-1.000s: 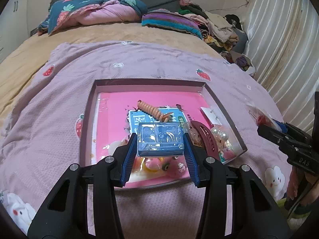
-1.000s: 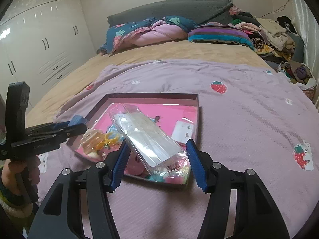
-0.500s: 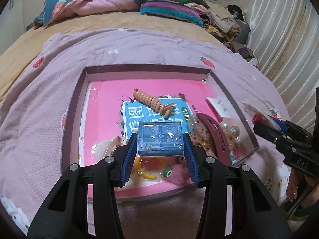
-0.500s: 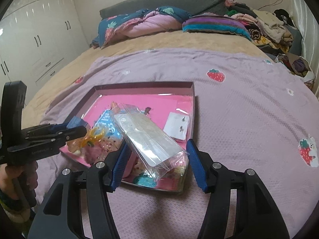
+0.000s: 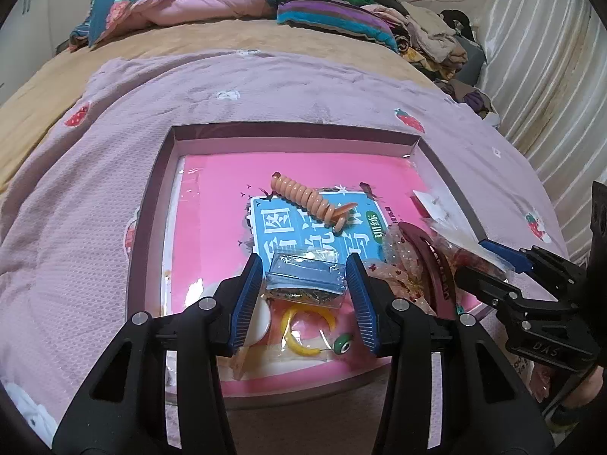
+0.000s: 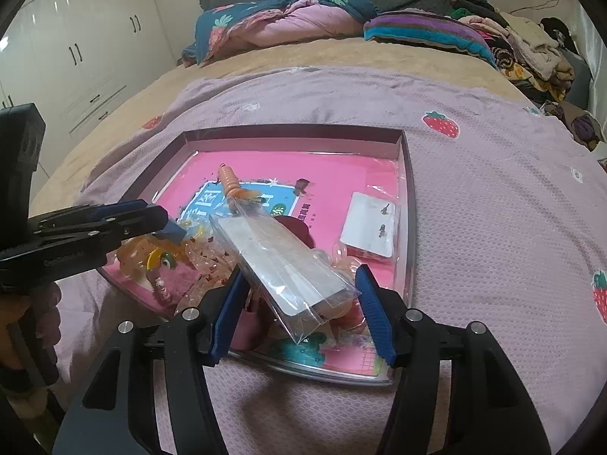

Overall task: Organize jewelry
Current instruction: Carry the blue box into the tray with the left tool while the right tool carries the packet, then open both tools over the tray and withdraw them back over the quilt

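Note:
A shallow tray [image 5: 288, 129] with a pink lining lies on the bed and holds jewelry: an orange spiral hair tie [image 5: 311, 201], a dark red hair clip [image 5: 428, 254], yellow hoop earrings [image 5: 307, 326] and an earring card [image 6: 368, 227]. My left gripper [image 5: 305, 263] is shut on a small blue-tinted clear box [image 5: 305, 282], low over the tray's near part. My right gripper [image 6: 299, 271] is shut on a clear plastic bag [image 6: 280, 261] with a pale card inside, above the tray's [image 6: 296, 131] near right corner. Each gripper shows at the edge of the other's view.
The tray rests on a lilac blanket [image 5: 95, 197] with strawberry prints. Pillows and a folded quilt [image 6: 288, 19] lie at the head of the bed. A clothes pile [image 6: 531, 49] sits at the far right, a white wardrobe [image 6: 76, 45] on the left, a curtain [image 5: 538, 57] at the right.
Both grippers have come down and closer to the tray, each keeping its load. The blue box now tips forward, showing less of its top.

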Demonstrator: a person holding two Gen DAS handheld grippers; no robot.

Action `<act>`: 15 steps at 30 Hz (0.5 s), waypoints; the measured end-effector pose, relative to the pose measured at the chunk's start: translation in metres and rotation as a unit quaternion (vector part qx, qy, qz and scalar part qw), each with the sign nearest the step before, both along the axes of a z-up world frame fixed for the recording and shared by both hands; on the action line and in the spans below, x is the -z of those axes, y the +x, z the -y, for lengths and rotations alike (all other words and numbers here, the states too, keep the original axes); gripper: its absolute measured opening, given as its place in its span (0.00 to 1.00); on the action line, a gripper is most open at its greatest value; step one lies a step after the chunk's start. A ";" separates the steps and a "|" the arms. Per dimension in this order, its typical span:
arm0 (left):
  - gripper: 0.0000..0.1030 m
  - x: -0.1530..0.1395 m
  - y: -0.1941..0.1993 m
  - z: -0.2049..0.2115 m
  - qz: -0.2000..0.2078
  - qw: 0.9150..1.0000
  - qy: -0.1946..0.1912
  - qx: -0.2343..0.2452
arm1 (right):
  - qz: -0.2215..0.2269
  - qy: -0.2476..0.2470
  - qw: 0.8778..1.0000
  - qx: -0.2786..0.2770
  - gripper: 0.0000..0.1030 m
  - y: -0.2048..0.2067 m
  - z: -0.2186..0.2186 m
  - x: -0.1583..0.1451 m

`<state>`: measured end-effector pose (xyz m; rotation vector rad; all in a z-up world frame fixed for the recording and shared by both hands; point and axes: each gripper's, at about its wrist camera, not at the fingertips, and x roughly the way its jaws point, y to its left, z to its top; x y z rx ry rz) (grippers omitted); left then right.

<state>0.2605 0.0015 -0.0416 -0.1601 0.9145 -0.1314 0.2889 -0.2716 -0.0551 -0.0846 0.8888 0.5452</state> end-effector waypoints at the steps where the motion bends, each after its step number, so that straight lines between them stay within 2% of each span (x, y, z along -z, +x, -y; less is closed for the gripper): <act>1: 0.36 0.000 0.000 0.000 0.000 1.000 0.000 -0.001 | 0.000 -0.002 1.000 -0.001 0.56 -0.001 0.000 0.000; 3: 0.36 -0.001 0.000 0.000 0.001 1.000 0.001 0.000 | 0.003 -0.002 1.000 0.000 0.57 -0.005 0.002 -0.002; 5: 0.36 -0.002 -0.001 0.000 0.002 1.000 0.001 0.000 | 0.008 0.001 1.000 0.004 0.65 -0.010 0.004 -0.006; 10: 0.36 -0.008 -0.006 0.002 0.007 1.000 0.003 0.000 | 0.022 0.009 1.000 0.010 0.69 -0.026 0.017 -0.021; 13: 0.36 -0.014 -0.011 0.004 0.012 1.000 0.004 0.001 | 0.031 0.015 0.999 0.016 0.77 -0.036 0.026 -0.030; 15: 0.36 -0.018 -0.014 0.006 0.015 1.000 0.005 0.001 | 0.035 0.018 0.999 0.019 0.79 -0.041 0.031 -0.035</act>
